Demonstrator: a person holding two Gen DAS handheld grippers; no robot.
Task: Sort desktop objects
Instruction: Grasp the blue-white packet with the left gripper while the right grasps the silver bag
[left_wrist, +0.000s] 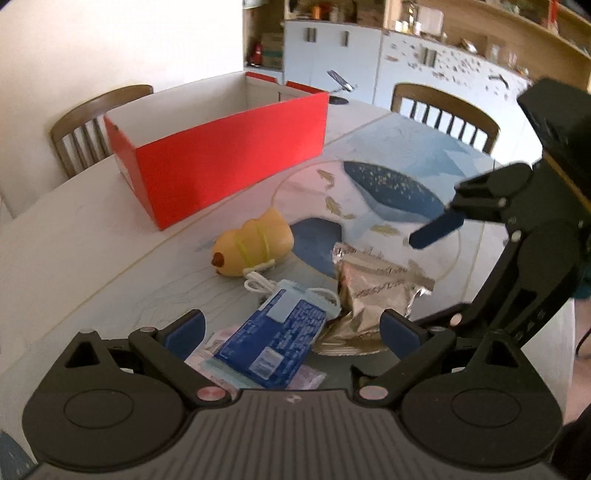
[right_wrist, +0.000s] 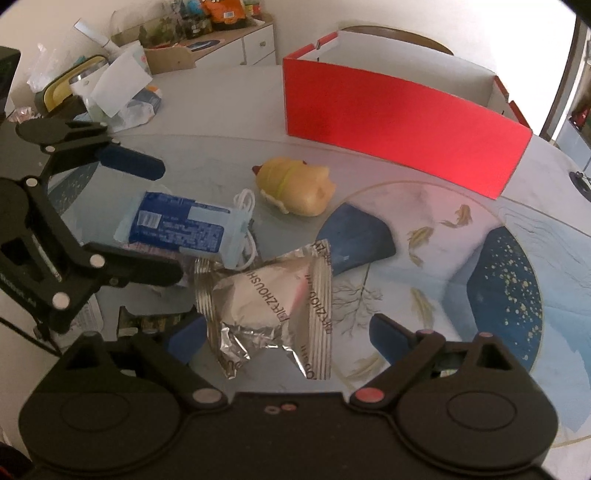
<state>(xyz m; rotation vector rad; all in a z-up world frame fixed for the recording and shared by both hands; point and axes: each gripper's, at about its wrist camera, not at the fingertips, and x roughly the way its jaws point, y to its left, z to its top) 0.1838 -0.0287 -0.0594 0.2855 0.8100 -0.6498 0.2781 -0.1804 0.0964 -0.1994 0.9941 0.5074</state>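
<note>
A pick is being lined up at the start of the sort: nothing is seen inside the red box (left_wrist: 229, 155), and the pile lies on the table (left_wrist: 74, 236) in front of it. The left gripper (left_wrist: 291, 332) is held with jaws spread on either side of the blue pack (left_wrist: 273, 332). The right gripper (right_wrist: 284, 336) is likewise spread around the foil packet (right_wrist: 266, 299); neither item is pinched yet. The yellow toy (left_wrist: 251, 243) lies beyond, nearer the box. The next move is judged to call for lowering, closing squarely on each item, and a lift clear of the white cord (right_wrist: 247, 206) before carrying to the box.
</note>
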